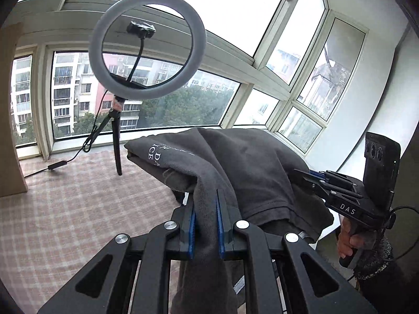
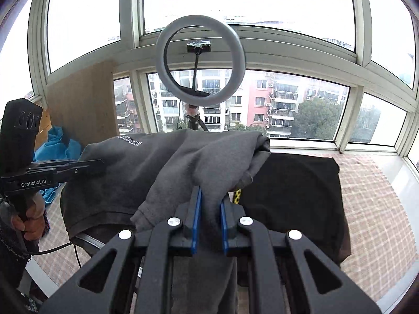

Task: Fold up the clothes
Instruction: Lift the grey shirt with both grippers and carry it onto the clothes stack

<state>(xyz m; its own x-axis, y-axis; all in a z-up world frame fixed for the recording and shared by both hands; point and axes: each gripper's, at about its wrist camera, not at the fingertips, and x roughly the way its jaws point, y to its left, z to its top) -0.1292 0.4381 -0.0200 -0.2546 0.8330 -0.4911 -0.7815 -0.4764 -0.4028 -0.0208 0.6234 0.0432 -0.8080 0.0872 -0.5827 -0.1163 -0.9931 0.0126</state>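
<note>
Left gripper point(image 1: 205, 204) clamped on dark grey cotton T-shirt point(image 1: 235, 162) | right gripper point(image 2: 210, 201) clamped on same shirt | shirt held aloft before white ring light on tripod point(image 1: 148, 47), above checked cloth surface point(image 1: 65, 209)

I am holding my left gripper point(image 1: 205, 204) raised, its two blue-padded fingers point(image 1: 192, 225) pinching in close with a fold of the grey shirt point(image 1: 251, 167) clamped between them. My right gripper point(image 2: 210, 204) is doing the same beside it, fingers point(image 2: 198, 209) squeezing another bunch of that shirt. My right hand point(image 1: 348, 238) is wrapping around its grip, and my left hand point(image 2: 30, 222) is gripping its handle, sleeve at the wrist.
</note>
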